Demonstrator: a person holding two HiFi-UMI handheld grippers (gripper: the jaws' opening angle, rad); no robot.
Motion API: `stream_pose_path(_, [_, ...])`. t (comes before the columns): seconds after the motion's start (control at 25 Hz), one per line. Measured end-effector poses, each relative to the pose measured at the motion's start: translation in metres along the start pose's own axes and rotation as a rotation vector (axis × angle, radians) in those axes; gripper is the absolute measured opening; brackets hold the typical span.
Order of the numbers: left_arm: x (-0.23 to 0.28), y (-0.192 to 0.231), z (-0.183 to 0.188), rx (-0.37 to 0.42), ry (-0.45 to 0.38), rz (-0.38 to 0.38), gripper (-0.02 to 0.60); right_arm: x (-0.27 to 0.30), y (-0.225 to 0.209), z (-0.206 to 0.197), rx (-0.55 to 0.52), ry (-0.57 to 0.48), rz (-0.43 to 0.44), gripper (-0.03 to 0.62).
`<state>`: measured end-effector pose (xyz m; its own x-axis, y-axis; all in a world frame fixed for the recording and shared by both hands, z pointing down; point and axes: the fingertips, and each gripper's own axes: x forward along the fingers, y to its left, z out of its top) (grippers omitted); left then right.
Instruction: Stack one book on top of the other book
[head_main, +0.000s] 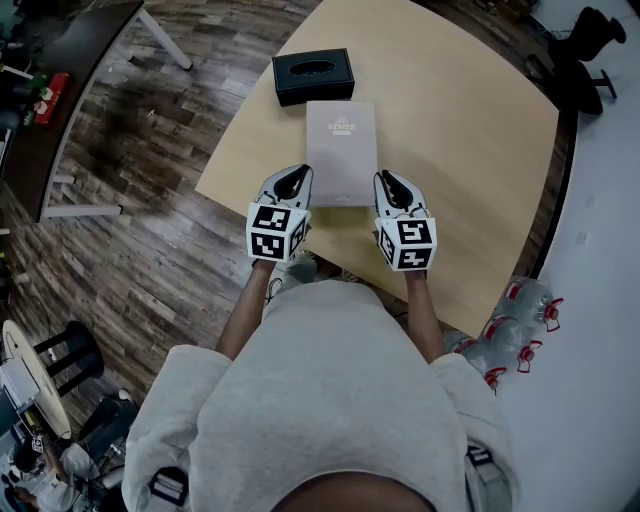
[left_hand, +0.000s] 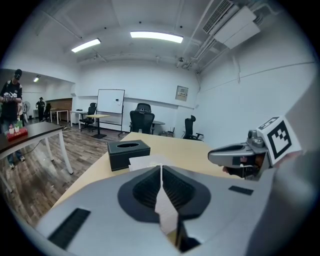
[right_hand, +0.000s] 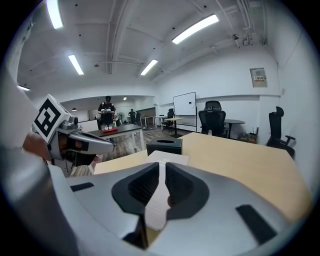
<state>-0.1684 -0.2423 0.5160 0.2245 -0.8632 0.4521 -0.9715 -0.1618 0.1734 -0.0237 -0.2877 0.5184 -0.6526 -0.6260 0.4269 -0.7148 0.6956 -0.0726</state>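
A grey book (head_main: 341, 150) lies flat on the light wooden table (head_main: 470, 130), its near edge between my two grippers. Only this one cover shows from above; whether another book lies under it I cannot tell. My left gripper (head_main: 297, 182) hovers at the book's near left corner with its jaws shut and nothing in them. My right gripper (head_main: 390, 185) hovers at the near right corner, also shut and empty. In the left gripper view the closed jaws (left_hand: 161, 167) point at the book (left_hand: 145, 161). In the right gripper view the closed jaws (right_hand: 162, 165) face the book (right_hand: 170, 158) likewise.
A black tissue box (head_main: 313, 76) stands just beyond the book's far edge. The table's near edge runs right below the grippers. Water bottles (head_main: 510, 330) lie on the floor at the right, a black chair (head_main: 585, 50) stands far right, and a dark desk (head_main: 60, 90) stands at the left.
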Motion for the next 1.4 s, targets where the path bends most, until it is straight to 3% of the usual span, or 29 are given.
stream_pose_path(0.32, [-0.015,-0.005,0.008,0.011,-0.031,-0.002,0.009,-0.019,0.002,0.014,-0.013,-0.051,-0.024,0.005])
stream_pose_path(1.4, [-0.022,-0.001,0.01,0.018,-0.049,0.012,0.009,-0.034,0.0,0.023,-0.066,-0.101,-0.029,0.003])
